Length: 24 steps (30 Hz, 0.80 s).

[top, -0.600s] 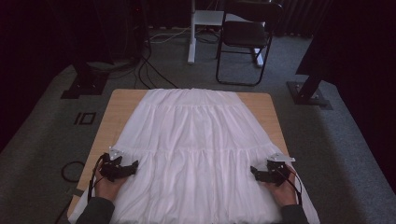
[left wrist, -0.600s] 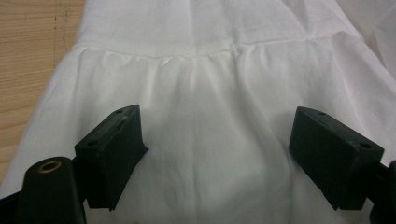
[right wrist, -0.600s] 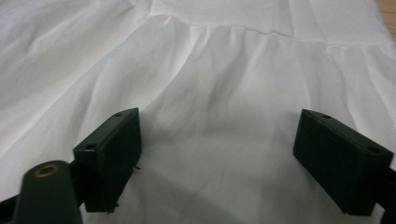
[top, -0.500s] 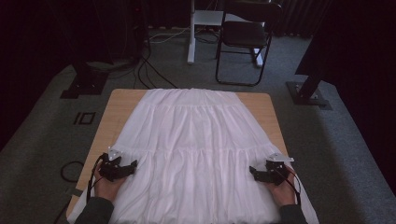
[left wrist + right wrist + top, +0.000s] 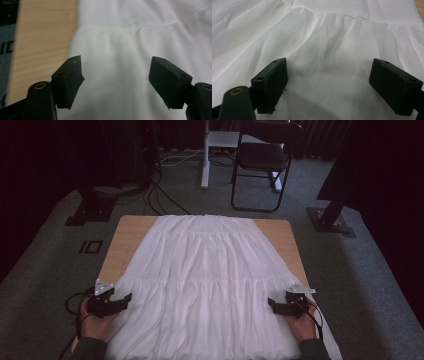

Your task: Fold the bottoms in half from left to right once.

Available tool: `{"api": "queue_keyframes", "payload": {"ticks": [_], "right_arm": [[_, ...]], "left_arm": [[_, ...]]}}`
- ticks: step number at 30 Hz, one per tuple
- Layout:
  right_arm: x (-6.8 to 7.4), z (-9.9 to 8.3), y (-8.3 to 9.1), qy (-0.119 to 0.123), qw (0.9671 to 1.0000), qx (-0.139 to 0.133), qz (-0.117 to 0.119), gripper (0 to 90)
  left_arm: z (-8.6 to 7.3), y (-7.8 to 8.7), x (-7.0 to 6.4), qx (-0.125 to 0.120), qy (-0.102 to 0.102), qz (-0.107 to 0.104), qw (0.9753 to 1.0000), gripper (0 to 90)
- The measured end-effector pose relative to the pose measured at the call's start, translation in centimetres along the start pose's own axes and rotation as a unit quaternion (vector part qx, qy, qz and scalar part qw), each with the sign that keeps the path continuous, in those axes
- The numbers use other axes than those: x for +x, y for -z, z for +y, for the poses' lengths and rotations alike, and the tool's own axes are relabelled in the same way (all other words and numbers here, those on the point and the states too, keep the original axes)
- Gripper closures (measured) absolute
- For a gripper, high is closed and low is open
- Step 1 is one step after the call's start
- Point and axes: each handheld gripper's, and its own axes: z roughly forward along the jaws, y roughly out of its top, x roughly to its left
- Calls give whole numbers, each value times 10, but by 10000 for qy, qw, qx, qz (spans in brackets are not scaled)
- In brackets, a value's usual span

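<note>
Covering most of the wooden table (image 5: pixel 125 240), a white tiered skirt (image 5: pixel 210 280) lies spread flat, its narrow waist end at the far edge and its wide hem hanging over the near edge by the person's forearms. Grey carpet (image 5: pixel 370 290) surrounds the table, with a dark folding chair (image 5: pixel 262 162) standing well beyond the far end. The left gripper (image 5: pixel 120 301) sits at the skirt's left edge near the lower tier seam, and the left gripper view shows its jaws spread wide apart over the white cloth, with bare wood just to the left; nothing is held between them. The right gripper (image 5: pixel 274 305) rests at the skirt's right edge, roughly level with the other. Its own view shows both jaws likewise parted, with gathered fabric and a seam lying beyond them and nothing pinched.
</note>
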Motion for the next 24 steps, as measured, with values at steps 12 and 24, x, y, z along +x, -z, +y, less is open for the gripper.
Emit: {"api": "queue_keyframes", "payload": {"ticks": [12, 24], "right_arm": [[0, 0, 0, 3, 10000, -2, -3, 146], [2, -1, 5, 134, 9998, 75, 111, 255]], "left_arm": [[-37, 2, 18, 461, 256, -104, 9986, 156], [-34, 7, 6, 541, -135, -159, 9983, 706]]}}
